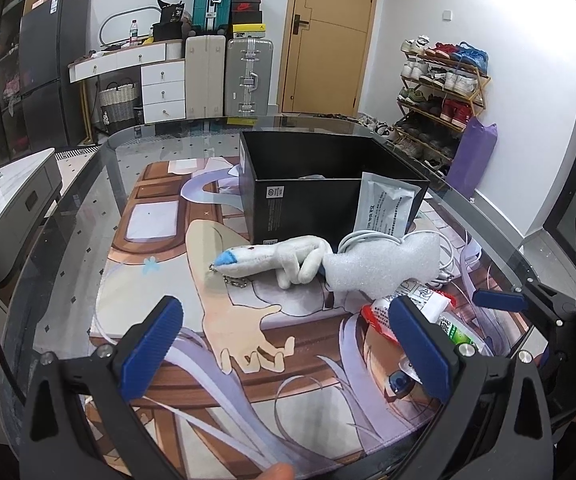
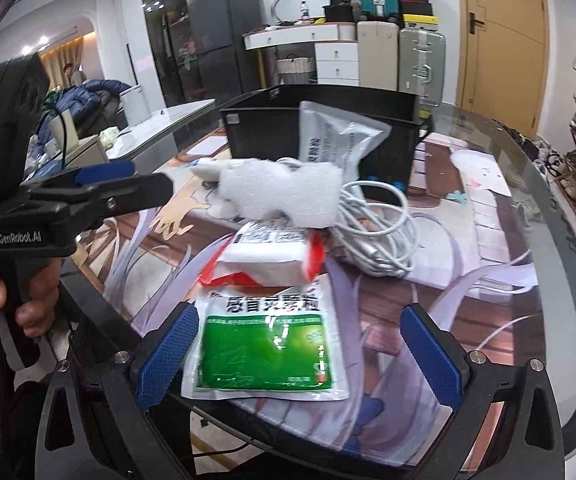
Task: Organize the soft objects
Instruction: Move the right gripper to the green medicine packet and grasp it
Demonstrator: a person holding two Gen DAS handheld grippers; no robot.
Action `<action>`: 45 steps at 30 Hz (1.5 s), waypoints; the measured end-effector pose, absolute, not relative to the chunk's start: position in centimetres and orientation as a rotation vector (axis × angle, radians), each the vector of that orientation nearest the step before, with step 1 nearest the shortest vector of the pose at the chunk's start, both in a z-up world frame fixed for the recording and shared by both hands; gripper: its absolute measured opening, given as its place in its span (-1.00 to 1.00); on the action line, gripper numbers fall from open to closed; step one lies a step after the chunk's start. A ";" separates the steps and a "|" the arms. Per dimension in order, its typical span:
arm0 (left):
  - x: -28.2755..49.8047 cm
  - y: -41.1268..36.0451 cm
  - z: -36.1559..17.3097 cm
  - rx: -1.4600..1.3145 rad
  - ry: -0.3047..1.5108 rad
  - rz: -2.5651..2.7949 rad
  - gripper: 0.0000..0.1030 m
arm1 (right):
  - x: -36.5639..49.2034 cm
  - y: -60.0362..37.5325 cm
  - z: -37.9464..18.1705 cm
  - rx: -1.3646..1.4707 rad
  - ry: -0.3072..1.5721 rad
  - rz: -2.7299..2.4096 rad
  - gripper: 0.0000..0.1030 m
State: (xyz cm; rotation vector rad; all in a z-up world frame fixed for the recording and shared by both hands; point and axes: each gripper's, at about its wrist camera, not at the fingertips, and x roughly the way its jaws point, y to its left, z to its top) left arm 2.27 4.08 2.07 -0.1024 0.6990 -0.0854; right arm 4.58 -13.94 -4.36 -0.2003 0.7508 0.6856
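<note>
A white plush toy (image 1: 272,260) with a blue tip lies on the printed mat in front of a black box (image 1: 327,184). A white foam piece (image 1: 383,266) rests against the toy. My left gripper (image 1: 288,344) is open, short of the plush, with only mat between its blue pads. My right gripper (image 2: 299,356) is open too. A green medicine packet (image 2: 264,344) lies flat between its fingers, close to the left pad. Beyond it are a red-and-white packet (image 2: 272,256), the foam piece (image 2: 284,192) and the black box (image 2: 319,120).
A coiled white cable (image 2: 375,232) lies right of the foam. A silver pouch (image 2: 335,140) leans on the box front. The glass table edge (image 1: 68,240) curves round the mat. A hand (image 2: 20,292) holds the left gripper (image 2: 128,180). Suitcases and a shoe rack stand behind.
</note>
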 end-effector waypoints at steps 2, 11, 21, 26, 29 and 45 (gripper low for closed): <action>2.3 4.0 1.9 -0.105 0.702 -0.087 1.00 | 4.5 -13.6 -4.6 -0.208 0.760 0.692 0.99; 2.5 3.8 1.6 -0.102 0.710 -0.091 1.00 | 4.5 -12.9 -5.4 -0.259 0.767 0.673 0.99; 2.8 3.5 1.3 -0.097 0.719 -0.097 1.00 | 5.6 -15.0 -5.6 -0.244 0.761 0.617 0.98; 3.0 3.3 1.3 -0.096 0.726 -0.101 1.00 | 6.2 -15.4 -5.8 -0.247 0.750 0.599 0.98; 3.1 3.1 1.2 -0.094 0.731 -0.104 1.00 | 6.3 -15.6 -5.9 -0.243 0.742 0.598 0.98; 3.5 2.7 1.4 -0.095 0.735 -0.118 1.00 | 7.0 -17.6 -5.5 -0.163 0.701 0.538 0.23</action>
